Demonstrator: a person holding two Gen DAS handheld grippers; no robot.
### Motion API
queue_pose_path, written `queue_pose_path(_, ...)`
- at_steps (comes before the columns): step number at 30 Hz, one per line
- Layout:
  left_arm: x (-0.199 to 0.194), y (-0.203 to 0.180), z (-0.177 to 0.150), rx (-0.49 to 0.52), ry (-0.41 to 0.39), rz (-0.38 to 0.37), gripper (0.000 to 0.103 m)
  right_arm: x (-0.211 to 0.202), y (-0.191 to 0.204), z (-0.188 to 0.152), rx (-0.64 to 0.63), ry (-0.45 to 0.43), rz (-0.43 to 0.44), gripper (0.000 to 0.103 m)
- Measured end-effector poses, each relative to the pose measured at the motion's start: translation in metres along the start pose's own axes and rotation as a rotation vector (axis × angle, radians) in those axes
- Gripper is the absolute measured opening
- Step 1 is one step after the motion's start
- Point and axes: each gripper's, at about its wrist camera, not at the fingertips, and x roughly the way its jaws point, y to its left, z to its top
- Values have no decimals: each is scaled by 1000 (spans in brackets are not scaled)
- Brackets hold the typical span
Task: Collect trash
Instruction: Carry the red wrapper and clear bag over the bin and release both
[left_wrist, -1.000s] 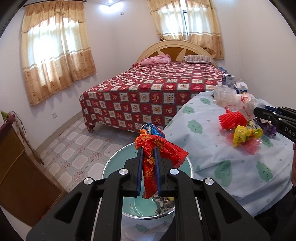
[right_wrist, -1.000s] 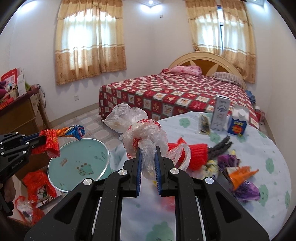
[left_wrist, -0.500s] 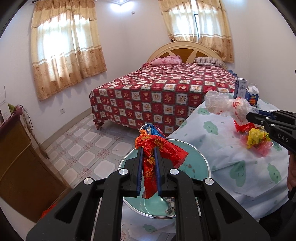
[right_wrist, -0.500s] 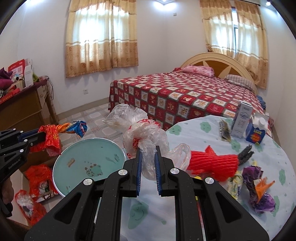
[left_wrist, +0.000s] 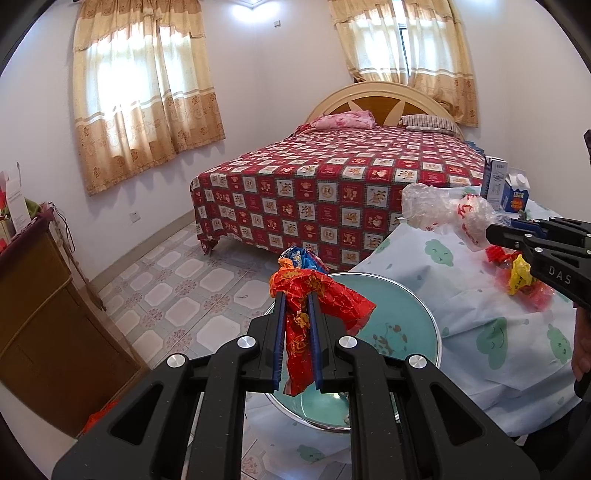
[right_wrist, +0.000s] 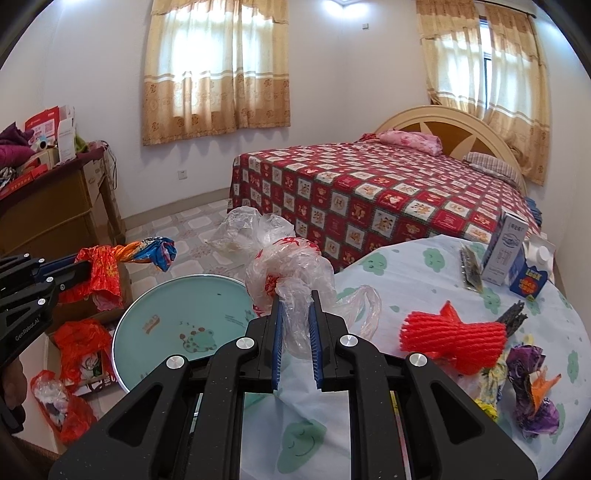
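Glossy crinkled foil wrapper, clear thin plastic bag, matt cotton worktop cloth, shiny metal-rimmed basin.

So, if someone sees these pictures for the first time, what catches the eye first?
Probably the two pinched bundles: the left gripper is shut on a red foil wrapper above the round teal basin, and the right gripper is shut on a crumpled clear plastic bag. Behind them stands the bed with a red checkered cover, and to the right a red foam net lies on the table.
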Motion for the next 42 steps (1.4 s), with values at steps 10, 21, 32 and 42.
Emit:
queue_pose_path(10, 1, 6, -2, -16, 3, 16, 12, 15, 11, 4, -31, 23, 24, 14)
queue_pose_path(21, 1, 10, -2, -28, 7, 18, 12, 21, 20, 2, -47, 42, 35, 14)
queue_pose_path(32, 0, 11, -2, -26, 10, 14, 12, 23, 23, -1, -51, 49, 41, 14)
queue_pose_path(42, 1, 8, -5, -20, 15, 9, 12, 24, 25, -2, -54, 54, 46, 14)
